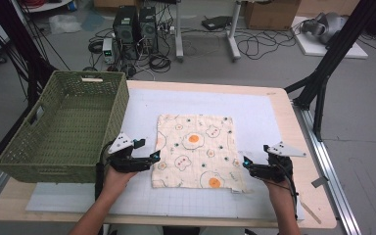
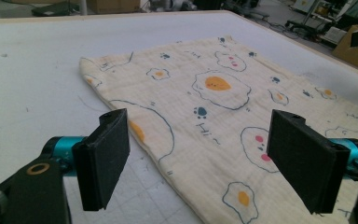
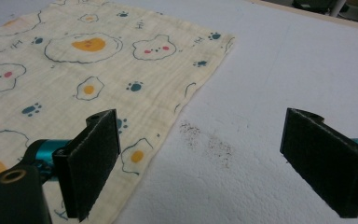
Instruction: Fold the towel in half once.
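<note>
Light is even and soft from overhead, with no hard glare. In the high view the white mat [image 1: 254,122] is bright and slightly washed out; shadows under the green basket [image 1: 63,129] are faint. The whole high view is a little soft and grainy. In both gripper views the near black pads [image 2: 105,158] look blurred, while the printed cloth [image 3: 74,70] ahead of them stays sharper.

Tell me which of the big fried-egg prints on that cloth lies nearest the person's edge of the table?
The orange-yolked egg at the cloth's near edge, towards its right corner. The other big egg sits farther up, around the cloth's middle.
</note>
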Demonstrator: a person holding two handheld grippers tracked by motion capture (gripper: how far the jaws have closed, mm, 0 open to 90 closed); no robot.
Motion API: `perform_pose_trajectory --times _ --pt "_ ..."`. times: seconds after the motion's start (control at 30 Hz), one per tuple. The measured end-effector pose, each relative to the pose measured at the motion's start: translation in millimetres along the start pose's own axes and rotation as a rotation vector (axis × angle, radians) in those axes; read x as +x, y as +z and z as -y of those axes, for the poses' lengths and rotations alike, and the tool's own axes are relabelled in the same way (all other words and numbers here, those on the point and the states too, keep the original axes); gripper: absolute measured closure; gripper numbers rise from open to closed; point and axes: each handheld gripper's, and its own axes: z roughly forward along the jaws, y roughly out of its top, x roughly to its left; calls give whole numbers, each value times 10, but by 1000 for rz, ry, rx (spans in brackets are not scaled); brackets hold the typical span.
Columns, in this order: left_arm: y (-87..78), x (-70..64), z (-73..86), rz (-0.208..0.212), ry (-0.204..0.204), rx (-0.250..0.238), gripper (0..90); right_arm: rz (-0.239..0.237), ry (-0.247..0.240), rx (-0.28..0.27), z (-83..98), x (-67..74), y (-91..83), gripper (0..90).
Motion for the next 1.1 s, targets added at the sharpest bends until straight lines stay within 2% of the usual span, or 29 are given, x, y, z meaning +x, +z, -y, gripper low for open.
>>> perform_pose_trajectory --times 0.2,0.37,0.5,0.63,0.9,1.1 --pt "25 -18 24 6 1 13 221 -8 22 12 17 -14 28 114" --pt "16 -7 17 7 -31 10 221 -18 19 25 35 -6 40 114" --pt "55 -37 23 7 -25 23 222 -23 26 20 46 -28 28 114" --pt "109 -41 -1 6 -56 24 224 -21 24 17 45 -29 9 114" --pt "212 -36 -152 -17 -58 23 230 -32 11 26 46 -11 31 114" --pt "340 105 -326 -59 -62 31 231 -33 9 23 41 -22 52 114"
